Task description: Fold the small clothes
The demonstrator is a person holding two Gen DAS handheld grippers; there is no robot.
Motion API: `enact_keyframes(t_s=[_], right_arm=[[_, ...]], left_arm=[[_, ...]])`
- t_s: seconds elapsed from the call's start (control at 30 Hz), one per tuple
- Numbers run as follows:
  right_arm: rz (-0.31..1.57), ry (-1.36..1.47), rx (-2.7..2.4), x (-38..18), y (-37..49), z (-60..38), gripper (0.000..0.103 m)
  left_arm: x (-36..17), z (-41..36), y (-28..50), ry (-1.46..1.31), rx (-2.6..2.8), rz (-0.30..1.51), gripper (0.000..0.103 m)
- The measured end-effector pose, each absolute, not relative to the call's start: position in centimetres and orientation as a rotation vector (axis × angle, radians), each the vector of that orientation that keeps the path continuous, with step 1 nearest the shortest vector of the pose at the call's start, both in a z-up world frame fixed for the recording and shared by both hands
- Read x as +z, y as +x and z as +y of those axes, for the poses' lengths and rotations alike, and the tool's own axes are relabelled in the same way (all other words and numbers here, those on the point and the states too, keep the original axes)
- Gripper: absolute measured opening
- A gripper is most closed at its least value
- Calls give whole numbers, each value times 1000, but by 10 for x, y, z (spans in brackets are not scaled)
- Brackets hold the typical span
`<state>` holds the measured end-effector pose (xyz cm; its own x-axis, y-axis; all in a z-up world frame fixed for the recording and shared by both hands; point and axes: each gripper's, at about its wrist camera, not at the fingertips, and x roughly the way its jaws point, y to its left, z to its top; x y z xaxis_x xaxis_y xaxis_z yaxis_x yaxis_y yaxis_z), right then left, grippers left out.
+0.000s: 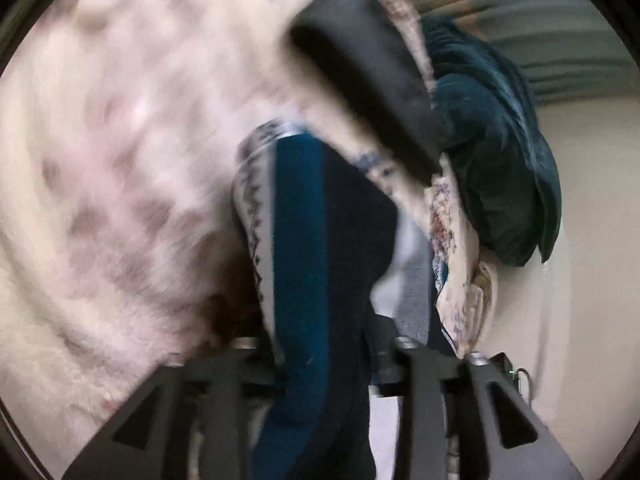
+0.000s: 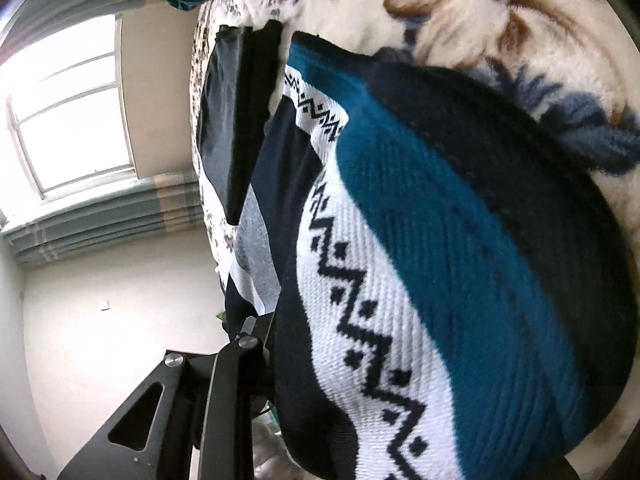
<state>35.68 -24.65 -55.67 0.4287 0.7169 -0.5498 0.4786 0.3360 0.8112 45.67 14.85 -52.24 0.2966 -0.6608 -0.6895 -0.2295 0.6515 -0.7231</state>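
Knitted fabric fills the left wrist view: a small garment banded in teal, navy and white zigzag is seen running up between the fingers of the left tool, which is half closed with the cloth in its gap; whether the pads press on it cannot be told through the blur. A fleecy floral blanket lies beneath, on what appears to be a bed. A dark tool finger crosses above.

In the right wrist view the same garment is bunched close to the lens, and the right tool is narrowed onto its navy edge, apparently gripping it. A window is seen behind.

The step is judged to be the grasp-and-lift before a fold. Next, both edges should be held firmly, drawn taut and carried over evenly.
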Motion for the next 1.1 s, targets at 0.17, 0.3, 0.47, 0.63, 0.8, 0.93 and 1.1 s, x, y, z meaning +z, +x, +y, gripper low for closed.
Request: enact_keyframes(t_s=[0.17,0.3,0.47,0.63,0.8,0.93,1.1], right_arm=[[1264,1325,246,-581,362,-254,40],[1282,1331,253,-587,353,-259,56],[1241,1375,248,-590,336,-262,57],[1176,1304,177,-571,341,-255,26],[1135,1225,172,-527,350,-244,23],[1080,1181,214,-484,363,-243,23],[1000,1133,272,-426,406,-238,23]], left_arm=[[-550,157,457,-937,-431,1262,79],[-547,138,466,-911,-452,1254,103],[-534,116,475,-822,-452,1210,101],[-515,112,482,-757,-441,1171,35],[-482,114,489,-734,-454,1129,31],[-448,119,509,-736,-465,1088,31],[-395,123,563,-710,-511,1042,31]])
